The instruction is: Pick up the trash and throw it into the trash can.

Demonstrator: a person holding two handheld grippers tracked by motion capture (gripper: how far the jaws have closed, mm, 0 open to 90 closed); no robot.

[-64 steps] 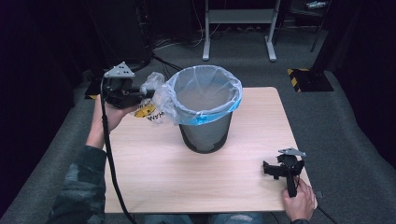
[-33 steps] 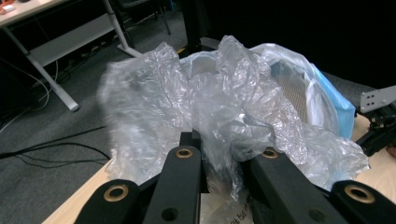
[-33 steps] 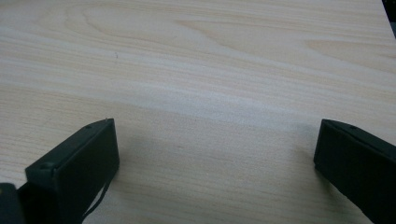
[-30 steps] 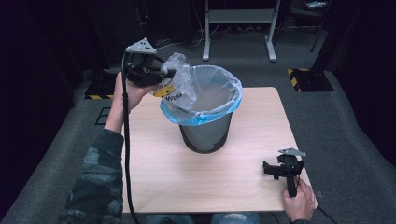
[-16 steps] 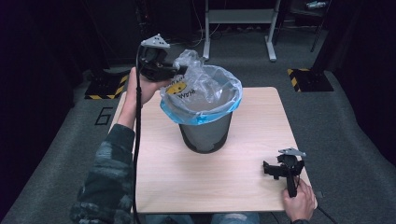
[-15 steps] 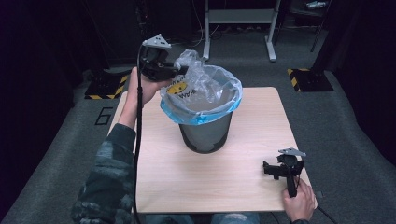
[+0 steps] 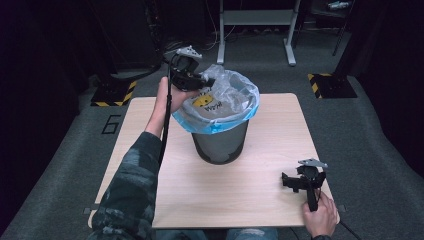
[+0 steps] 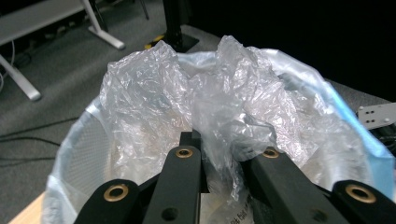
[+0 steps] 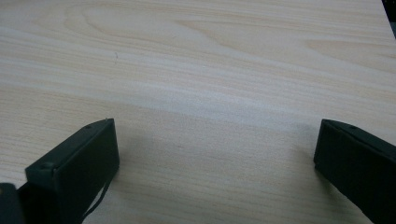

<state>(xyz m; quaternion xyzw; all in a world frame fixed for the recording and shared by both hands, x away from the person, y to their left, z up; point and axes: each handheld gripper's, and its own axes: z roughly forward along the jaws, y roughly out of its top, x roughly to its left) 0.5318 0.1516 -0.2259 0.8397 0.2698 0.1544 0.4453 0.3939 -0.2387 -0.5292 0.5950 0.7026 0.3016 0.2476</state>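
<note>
Two claws: my left claw (image 7: 207,82) pinches a crumpled plastic bag (image 8: 205,107) over the bin (image 7: 220,142) at its ten o'clock rim; my right claw (image 7: 295,182) rests spread on the table (image 7: 150,150).

A bin (image 7: 220,145) stands mid-table (image 7: 150,200); crumpled plastic (image 7: 212,97) over its rim; right gripper (image 7: 295,182) near-right.

The crinkly bag (image 7: 212,97) is clear and see-through, with a yellow patch and dark letters on it. The bin (image 7: 220,145) is dark grey, with tiny mesh holes. Its liner (image 7: 250,107) is pale and see-through, with a light blue edge. The surface (image 7: 260,200) is light wood with soft brown lines. The left tool (image 7: 200,82) is black with a grey plate on top. The right tool (image 7: 292,182) is black too. The sleeve (image 7: 130,195) has green and grey camouflage blotches. The floor (image 7: 360,125) is dark grey, with yellow and black stripes (image 7: 315,82).
</note>
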